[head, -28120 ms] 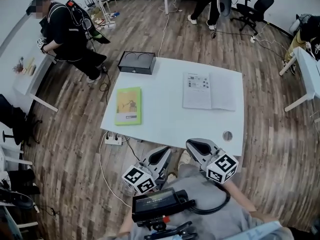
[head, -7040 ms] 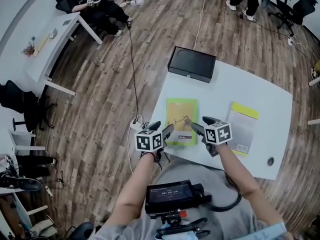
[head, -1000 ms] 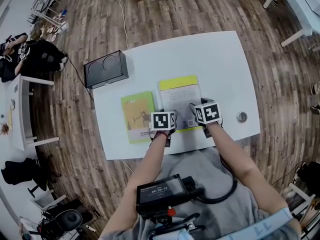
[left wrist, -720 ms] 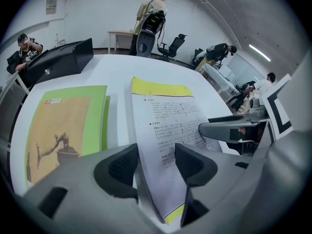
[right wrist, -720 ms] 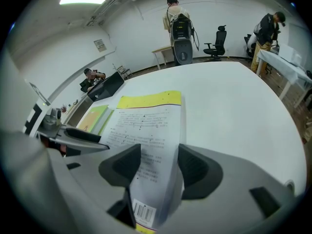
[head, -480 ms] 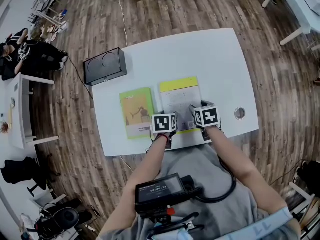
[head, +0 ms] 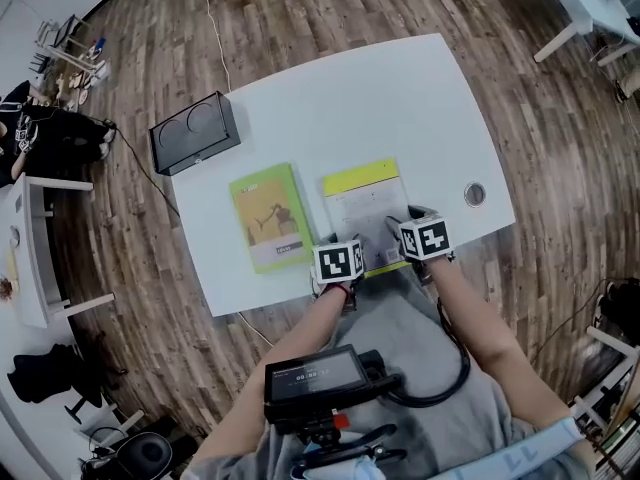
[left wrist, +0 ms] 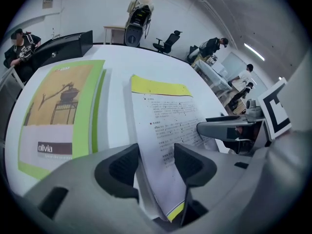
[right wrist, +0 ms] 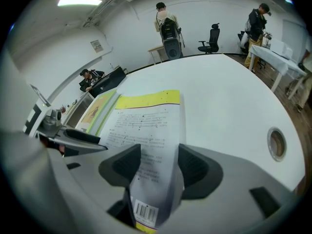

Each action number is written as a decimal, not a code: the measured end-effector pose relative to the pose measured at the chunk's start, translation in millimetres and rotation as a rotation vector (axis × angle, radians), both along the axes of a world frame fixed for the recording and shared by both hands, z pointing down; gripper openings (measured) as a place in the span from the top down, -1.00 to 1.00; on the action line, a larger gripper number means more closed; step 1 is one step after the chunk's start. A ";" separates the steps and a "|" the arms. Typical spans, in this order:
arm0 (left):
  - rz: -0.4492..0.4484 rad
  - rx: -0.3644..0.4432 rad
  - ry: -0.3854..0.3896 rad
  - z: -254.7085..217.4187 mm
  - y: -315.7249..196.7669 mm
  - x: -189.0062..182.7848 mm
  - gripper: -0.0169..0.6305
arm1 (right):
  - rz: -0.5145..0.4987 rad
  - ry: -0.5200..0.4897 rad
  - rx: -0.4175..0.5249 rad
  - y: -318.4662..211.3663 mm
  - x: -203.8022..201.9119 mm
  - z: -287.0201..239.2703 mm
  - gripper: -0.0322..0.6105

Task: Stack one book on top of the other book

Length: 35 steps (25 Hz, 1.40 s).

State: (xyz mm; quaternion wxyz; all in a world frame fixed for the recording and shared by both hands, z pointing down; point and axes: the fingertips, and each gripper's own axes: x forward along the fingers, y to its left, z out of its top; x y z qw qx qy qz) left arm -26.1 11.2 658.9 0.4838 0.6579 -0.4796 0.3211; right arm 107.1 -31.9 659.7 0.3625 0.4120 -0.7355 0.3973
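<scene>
While both grippers work at the near edge of the surface, the white book lies lengthwise ahead of them, yellow band at its far end flat on the surface, near end raised between their jaws; left gripper: jaws have just been closing and now stand narrow, pads against both faces of the book's near left corner, which dips into the throat with a yellow strip showing; right gripper: jaws set close on the near right corner, barcode visible low between them, spine fold against the right-hand pad; marker cubes of both grippers side by side over the book's near edge in the head view; green book flat on the surface just beside the white book on the person's left, a narrow strip of bare surface between them, not touching; cover up, drawing and the word "olivia" legible; books side by side, not stacked; black box at the far left corner, well apart from both books; round hole in the surface to the right of the white book; people in the background beyond the far edge; wood floor all round.
</scene>
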 end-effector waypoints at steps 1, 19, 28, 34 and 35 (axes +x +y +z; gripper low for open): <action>0.010 0.006 0.001 -0.8 3.2 0.9 0.20 | 0.008 -0.002 0.003 4.3 1.1 -1.0 0.12; -0.034 0.022 0.007 -1.6 54.7 15.7 0.20 | -0.014 -0.034 0.022 51.4 15.3 -3.6 0.12; -0.028 0.026 0.136 -6.8 61.1 11.9 0.21 | -0.013 -0.158 0.014 50.7 21.0 -9.6 0.12; -0.113 0.034 0.444 -17.9 114.7 -1.8 0.21 | -0.039 -0.652 -0.097 73.7 46.5 -45.2 0.12; -0.130 0.021 0.505 -17.6 125.3 -4.3 0.21 | -0.036 -0.736 -0.138 80.5 53.9 -50.9 0.12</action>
